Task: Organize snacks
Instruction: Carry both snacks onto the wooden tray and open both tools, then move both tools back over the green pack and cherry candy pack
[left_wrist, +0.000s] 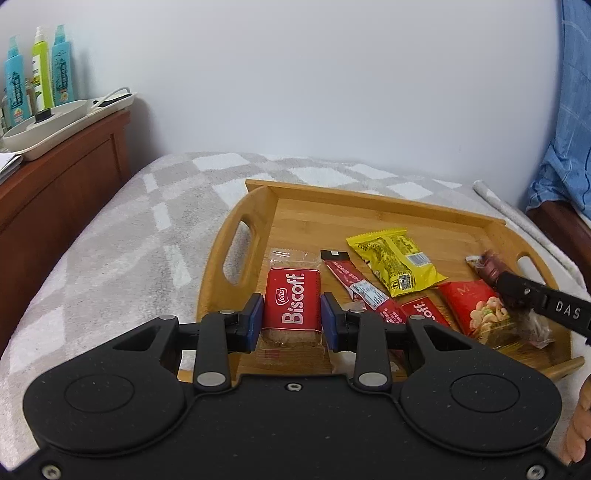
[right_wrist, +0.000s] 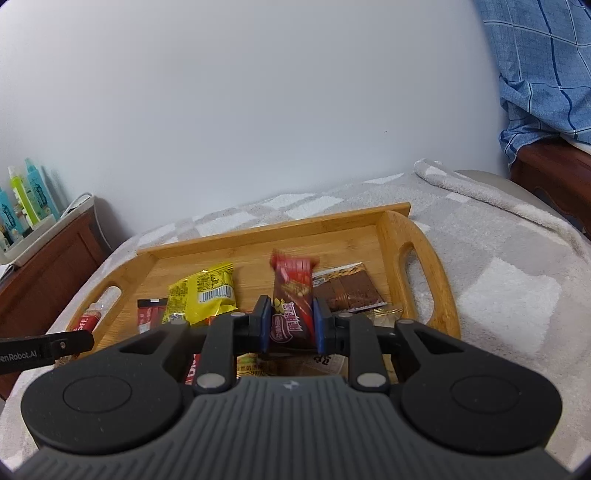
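- Nearest, left gripper (left_wrist: 291, 317) clamped on a red Biscoff biscuit packet (left_wrist: 293, 304), long axis running away between the blue pads, hovering at the near left corner of the bamboo handled tray (left_wrist: 325, 201).
- Right gripper (right_wrist: 289, 323) clamped on a brown-red chocolate wafer bar (right_wrist: 291, 295), long axis pointing far, over the tray's right half.
- Beyond, lying on the tray: yellow foil snack pouch (left_wrist: 399, 260), red stick sachet (left_wrist: 352, 282).
- Likely next: setting each down; open tray floor lies farther ahead of both.
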